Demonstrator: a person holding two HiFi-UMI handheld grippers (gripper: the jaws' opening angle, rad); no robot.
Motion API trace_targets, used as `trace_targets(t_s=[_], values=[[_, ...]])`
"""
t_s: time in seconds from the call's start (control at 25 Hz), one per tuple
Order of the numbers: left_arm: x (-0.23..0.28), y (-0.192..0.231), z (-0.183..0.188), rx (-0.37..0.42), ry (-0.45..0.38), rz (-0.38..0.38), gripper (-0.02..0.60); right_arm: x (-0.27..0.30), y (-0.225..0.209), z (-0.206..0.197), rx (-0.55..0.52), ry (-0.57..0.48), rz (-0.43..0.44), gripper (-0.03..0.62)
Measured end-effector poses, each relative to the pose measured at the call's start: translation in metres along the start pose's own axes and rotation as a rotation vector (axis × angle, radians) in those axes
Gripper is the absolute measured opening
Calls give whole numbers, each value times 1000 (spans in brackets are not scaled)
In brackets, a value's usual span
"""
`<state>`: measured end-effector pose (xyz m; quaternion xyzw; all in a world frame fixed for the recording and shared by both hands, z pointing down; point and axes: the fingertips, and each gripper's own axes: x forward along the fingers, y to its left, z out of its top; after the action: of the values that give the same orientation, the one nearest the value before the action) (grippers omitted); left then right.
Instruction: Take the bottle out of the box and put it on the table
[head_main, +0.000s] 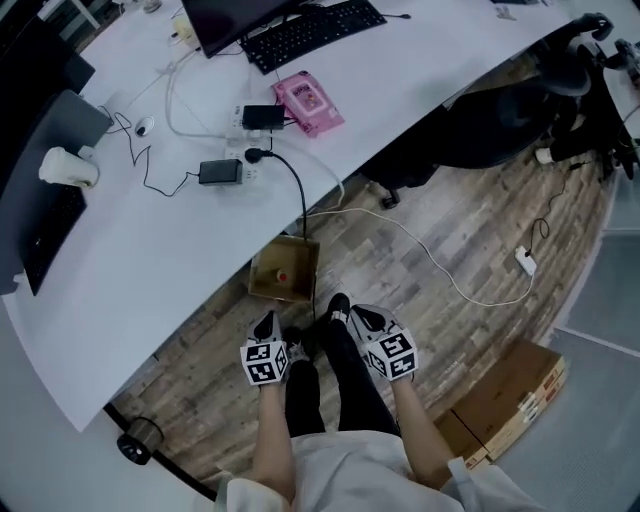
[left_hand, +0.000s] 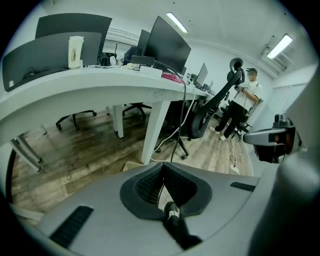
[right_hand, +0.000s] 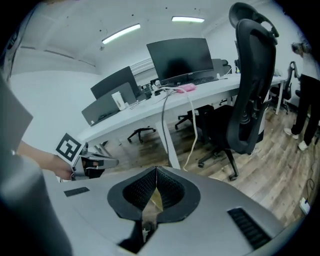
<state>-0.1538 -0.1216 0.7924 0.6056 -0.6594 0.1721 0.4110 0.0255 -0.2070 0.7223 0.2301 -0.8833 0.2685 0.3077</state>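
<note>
2 grippers: left gripper (head_main: 266, 322) and right gripper (head_main: 362, 314), jaws of both pressed together with nothing between them (own views agree). 1 open box (head_main: 297, 262) on the floor against the table (head_main: 150, 260) edge, just ahead of both grippers. 1 bottle (head_main: 281, 277) inside, red cap showing. 1 black cable (head_main: 298, 190) drops over the table edge by the box. Open floor to the right.
</note>
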Motion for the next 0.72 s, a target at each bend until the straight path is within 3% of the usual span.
trace_targets(t_s=[0.16,0.32,0.72], values=[[40,12,-16,50,37,-13,15,27,-46,5,51,-98,-35,40],[98,18,-51,79,88,-40,15,70,-86,-17,26,-109,-34,40],[220,57,-127,194,184,-59,15,146,-104,-107,61,-96,-24,40]])
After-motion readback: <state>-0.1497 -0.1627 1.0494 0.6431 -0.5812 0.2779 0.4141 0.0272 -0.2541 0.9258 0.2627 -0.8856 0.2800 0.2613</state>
